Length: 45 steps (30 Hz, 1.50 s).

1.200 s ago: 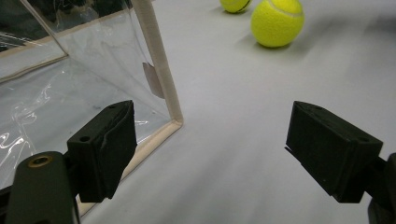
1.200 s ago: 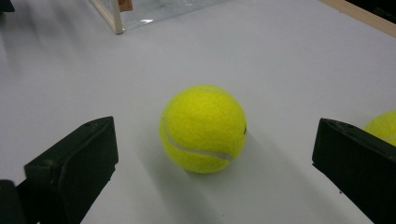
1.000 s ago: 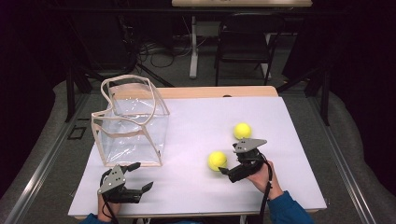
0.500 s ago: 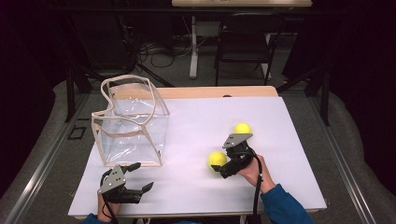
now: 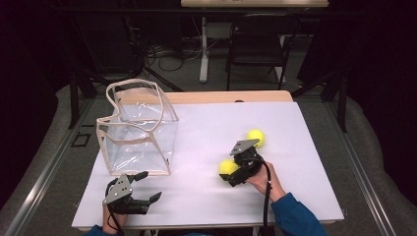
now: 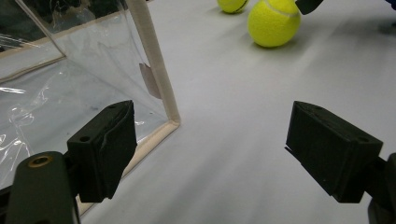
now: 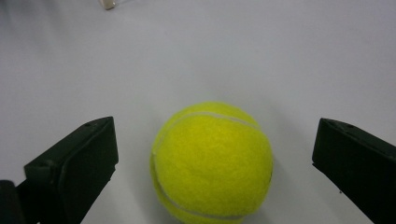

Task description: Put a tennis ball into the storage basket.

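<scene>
Nearest, at the lower left of the high view, the left gripper lies low over the white bench, its fingers spread wide with nothing between them; the left gripper view shows both black pads well apart above bare bench, with the near bottom corner of the clear bag just beside the left-hand pad. A little farther in, at the lower middle-right of the high view, the right gripper is held by a hand in a blue sleeve and points toward the frame's left. Its fingers are open too, standing on either side of the near tennis ball; in the right gripper view that ball sits on the bench in the lower middle of the frame, between the two pads and apart from both, with clear gaps on each side. Beyond it, up and to the right in the high view, the second tennis ball rests on the bench just past the gripper's grey plate. In the left half of the high view the clear bag, trimmed in cream, stands upright with its mouth open and its handles rising above it. Behind the bench, at the top of the frame, stand a dark chair and cables on the floor.
</scene>
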{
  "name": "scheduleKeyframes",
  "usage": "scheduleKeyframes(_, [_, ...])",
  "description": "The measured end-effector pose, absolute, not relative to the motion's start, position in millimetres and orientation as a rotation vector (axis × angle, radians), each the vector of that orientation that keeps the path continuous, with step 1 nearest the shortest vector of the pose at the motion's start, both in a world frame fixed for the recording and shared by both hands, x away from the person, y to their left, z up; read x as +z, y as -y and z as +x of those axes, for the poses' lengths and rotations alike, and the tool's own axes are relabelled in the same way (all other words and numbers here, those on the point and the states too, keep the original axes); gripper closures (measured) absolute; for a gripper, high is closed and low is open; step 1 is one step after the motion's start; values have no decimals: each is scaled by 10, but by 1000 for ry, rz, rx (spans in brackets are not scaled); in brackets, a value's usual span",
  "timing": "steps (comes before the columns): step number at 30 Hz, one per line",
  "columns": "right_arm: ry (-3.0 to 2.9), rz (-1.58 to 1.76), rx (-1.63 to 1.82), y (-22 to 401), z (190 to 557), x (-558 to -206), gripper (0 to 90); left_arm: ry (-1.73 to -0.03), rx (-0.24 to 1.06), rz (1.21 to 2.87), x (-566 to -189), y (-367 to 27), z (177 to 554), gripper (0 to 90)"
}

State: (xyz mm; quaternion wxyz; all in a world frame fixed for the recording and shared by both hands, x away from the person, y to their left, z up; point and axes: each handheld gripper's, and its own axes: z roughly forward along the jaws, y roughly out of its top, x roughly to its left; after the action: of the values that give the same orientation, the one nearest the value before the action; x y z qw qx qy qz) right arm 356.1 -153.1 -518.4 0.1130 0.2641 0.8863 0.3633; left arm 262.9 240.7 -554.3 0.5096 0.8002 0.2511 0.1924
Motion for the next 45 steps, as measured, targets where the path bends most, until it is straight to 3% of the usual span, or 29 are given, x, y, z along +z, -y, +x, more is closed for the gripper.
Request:
scheduleKeyframes(17, [-2654,799,1023,1468,3570,-5321,6,-599,462,1927,-5542,-2405,2626,162])
scheduleKeyframes(26, [-2673,812,997,1469,3573,-5352,63,-601,456,1931,-5543,-2404,2626,162])
scheduleKeyframes(38, [-2664,843,927,1491,3558,-5379,237,-596,449,1939,-5547,-2393,2630,162])
scheduleKeyframes(45, [-2663,849,925,1498,3566,-5378,253,-595,434,1949,-5553,-2383,2638,162])
